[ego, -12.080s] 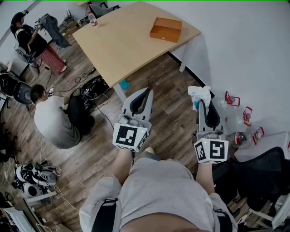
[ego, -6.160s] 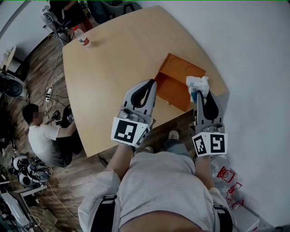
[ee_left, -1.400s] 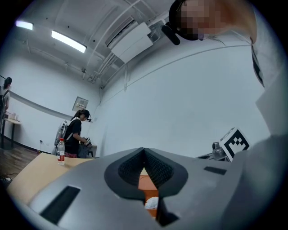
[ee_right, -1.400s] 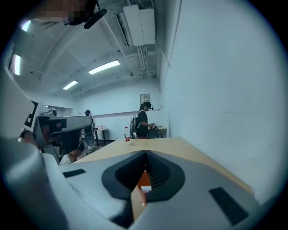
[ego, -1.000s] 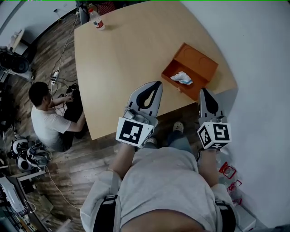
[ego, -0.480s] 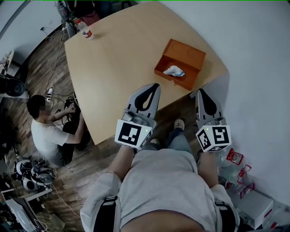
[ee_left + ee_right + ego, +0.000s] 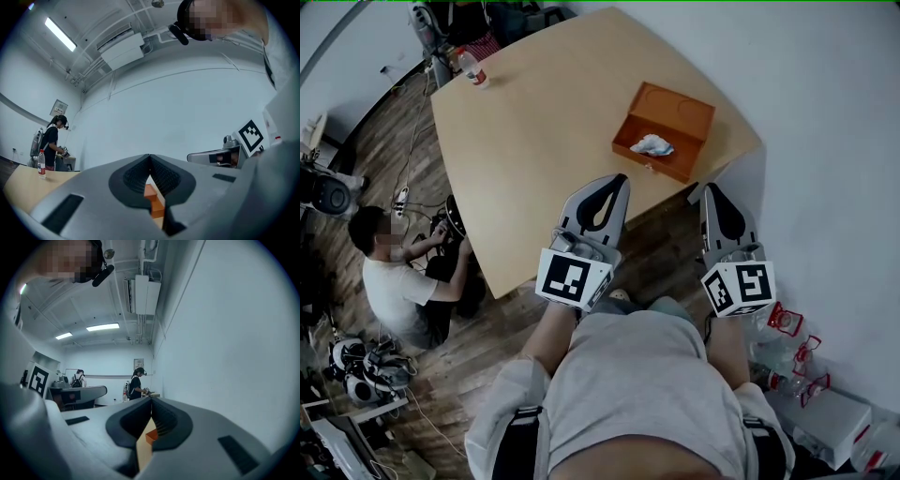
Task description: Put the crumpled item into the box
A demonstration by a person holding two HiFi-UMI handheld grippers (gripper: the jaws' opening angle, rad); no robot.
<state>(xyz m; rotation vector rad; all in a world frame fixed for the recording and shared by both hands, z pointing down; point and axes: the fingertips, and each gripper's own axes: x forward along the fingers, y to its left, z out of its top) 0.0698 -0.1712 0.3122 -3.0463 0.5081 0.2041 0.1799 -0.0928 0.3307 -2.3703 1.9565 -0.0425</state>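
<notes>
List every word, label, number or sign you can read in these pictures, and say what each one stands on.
Nothing can be read in any view.
bottle: a red label, too small to read.
wall notice: too blurred to read.
framed wall sign: too small to read.
left marker cube and right marker cube: black-and-white square patterns only, no letters or numbers.

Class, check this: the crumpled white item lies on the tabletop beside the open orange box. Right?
No. The head view shows the crumpled white item lying inside the open orange box, not on the tabletop beside it.
</notes>
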